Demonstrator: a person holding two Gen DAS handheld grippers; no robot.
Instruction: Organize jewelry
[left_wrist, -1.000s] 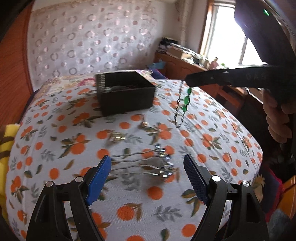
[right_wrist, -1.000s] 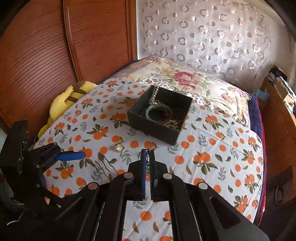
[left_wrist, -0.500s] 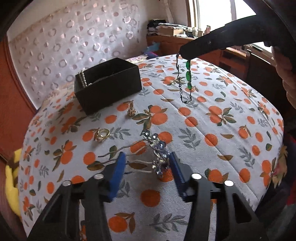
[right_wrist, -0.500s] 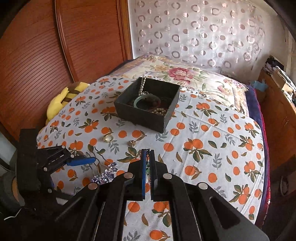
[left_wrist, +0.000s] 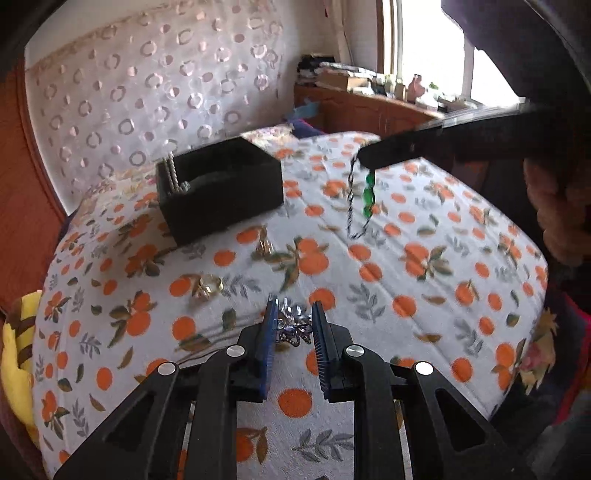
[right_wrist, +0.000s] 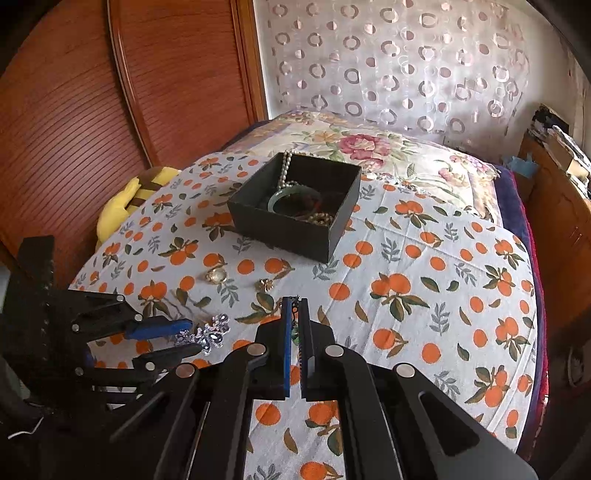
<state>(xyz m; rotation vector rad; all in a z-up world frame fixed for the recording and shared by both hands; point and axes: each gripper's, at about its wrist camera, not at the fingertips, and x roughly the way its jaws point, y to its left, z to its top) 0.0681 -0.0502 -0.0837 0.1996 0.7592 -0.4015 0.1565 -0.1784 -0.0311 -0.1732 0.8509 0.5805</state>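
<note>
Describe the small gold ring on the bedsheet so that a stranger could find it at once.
Start at the black jewelry box on the orange-print bedsheet. In front of its near-left corner lies the gold ring, round with a pale, shiny top. Its neighbour to the right, a gold flower-shaped earring, is smaller and not a hoop.

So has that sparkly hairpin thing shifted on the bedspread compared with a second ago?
Yes. The sparkly hairpin has slid away from the gold ring, between the left gripper whose jaws have just been closing around it.
</note>
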